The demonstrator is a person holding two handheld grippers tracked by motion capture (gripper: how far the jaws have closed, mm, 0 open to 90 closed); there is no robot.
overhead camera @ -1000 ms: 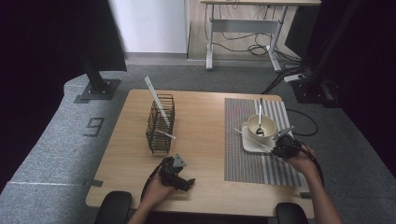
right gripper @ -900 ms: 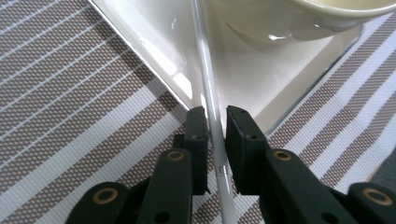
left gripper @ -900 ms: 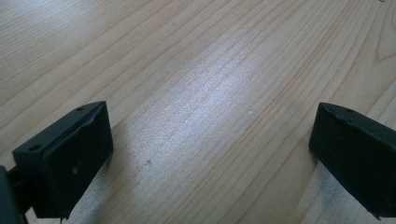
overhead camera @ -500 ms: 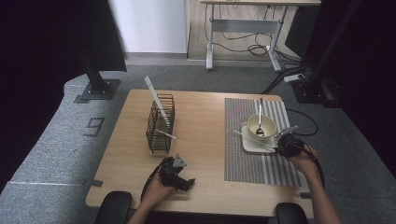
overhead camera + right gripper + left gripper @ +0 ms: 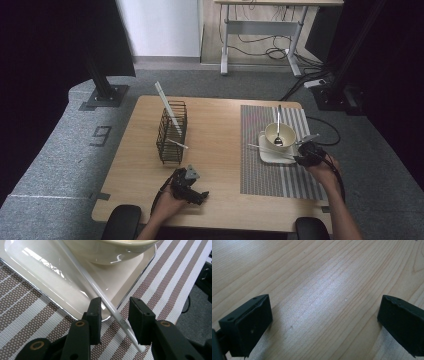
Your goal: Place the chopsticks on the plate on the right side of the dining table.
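- Chopstick, a slim white glossy rod, lies slanted across the square cream plate, its thicker end jutting over the plate's edge onto the striped mat; a tiny square mark sits near that end, too small to read.
- Right gripper straddles that end; its jaws have just been opening, and the rod now lies loose between the pads, apart from both.
- Plate is smooth and shiny, set by the mat's right edge, carrying a rounded cream bowl with a spoon in it.
- Mat is woven, brown and white stripes, covering the table's right part.
- Left gripper rests near the table's front edge, jaws spread wide over bare pale wood grain.
- Black wire basket stands left of centre.
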